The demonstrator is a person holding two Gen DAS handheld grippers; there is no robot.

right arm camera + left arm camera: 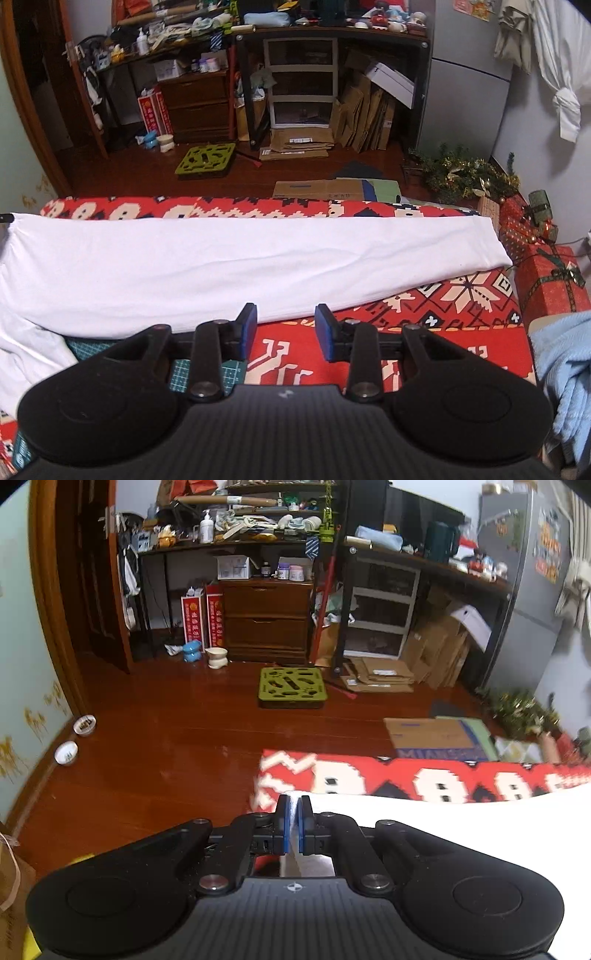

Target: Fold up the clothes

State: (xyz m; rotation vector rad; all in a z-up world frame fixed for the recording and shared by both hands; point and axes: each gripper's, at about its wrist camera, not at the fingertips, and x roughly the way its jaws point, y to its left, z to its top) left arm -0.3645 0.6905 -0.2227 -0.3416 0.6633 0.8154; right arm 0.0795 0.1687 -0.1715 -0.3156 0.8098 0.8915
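On the patterned red blanket point(424, 325), the left gripper point(294, 805) pinches the white garment's point(240, 258) corner; the right gripper point(285, 317) hangs part-open, empty.

Between our left gripper's point(294, 805) fingers the white garment point(236, 254) is pinched, and the housing hides the fold below them. Its left end runs off the right wrist view's edge. Past the right gripper point(285, 317), the pale blue cloth point(565, 362) is cut off, perhaps a towel.
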